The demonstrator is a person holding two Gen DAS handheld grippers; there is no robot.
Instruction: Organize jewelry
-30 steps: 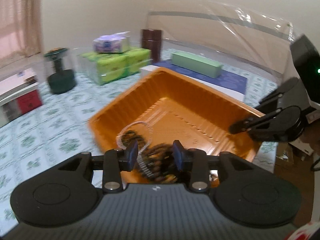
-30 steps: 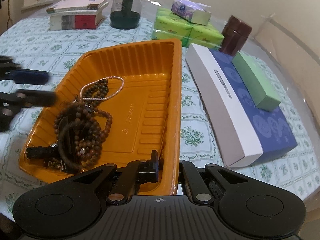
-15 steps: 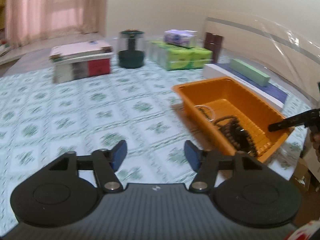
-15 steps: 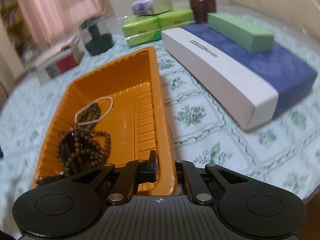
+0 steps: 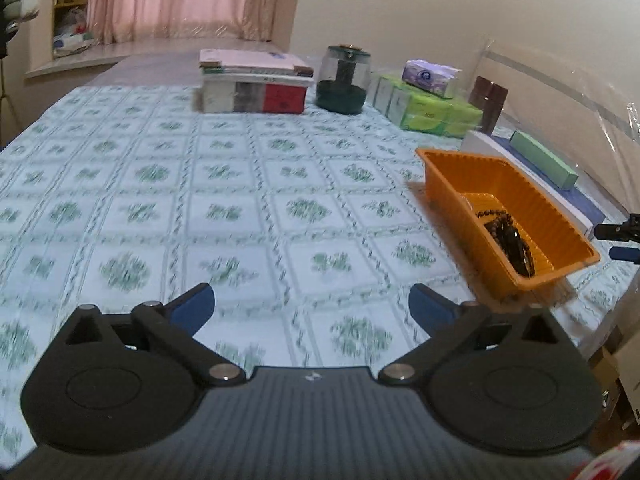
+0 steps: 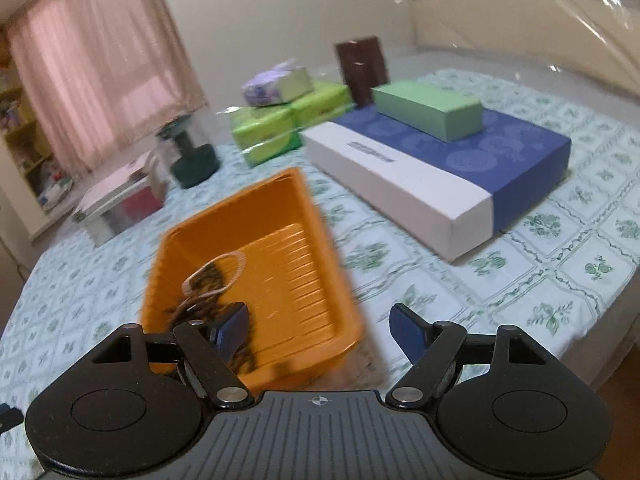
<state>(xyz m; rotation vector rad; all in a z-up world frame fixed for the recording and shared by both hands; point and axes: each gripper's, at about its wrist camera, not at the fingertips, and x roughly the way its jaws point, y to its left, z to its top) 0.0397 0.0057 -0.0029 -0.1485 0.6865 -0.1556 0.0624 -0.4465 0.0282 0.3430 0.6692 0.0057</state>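
1. Right wrist view: the right gripper [image 6: 318, 330] has just been opening; its fingers are wide with nothing between, above the orange tray [image 6: 324, 236] near the desk [image 6: 560, 280] edge
2. Beads [image 6: 208, 280] lie tangled in the tray, so one pull may lift several strands
3. Left gripper [image 5: 312, 308] has opened wide too, empty, well apart from the tray

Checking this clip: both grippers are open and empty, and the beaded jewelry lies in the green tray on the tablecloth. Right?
One detail is off: the tray is orange, not green, as the right wrist view shows. The rest stands: the left gripper and right gripper are open and empty, and the beaded jewelry lies inside it.
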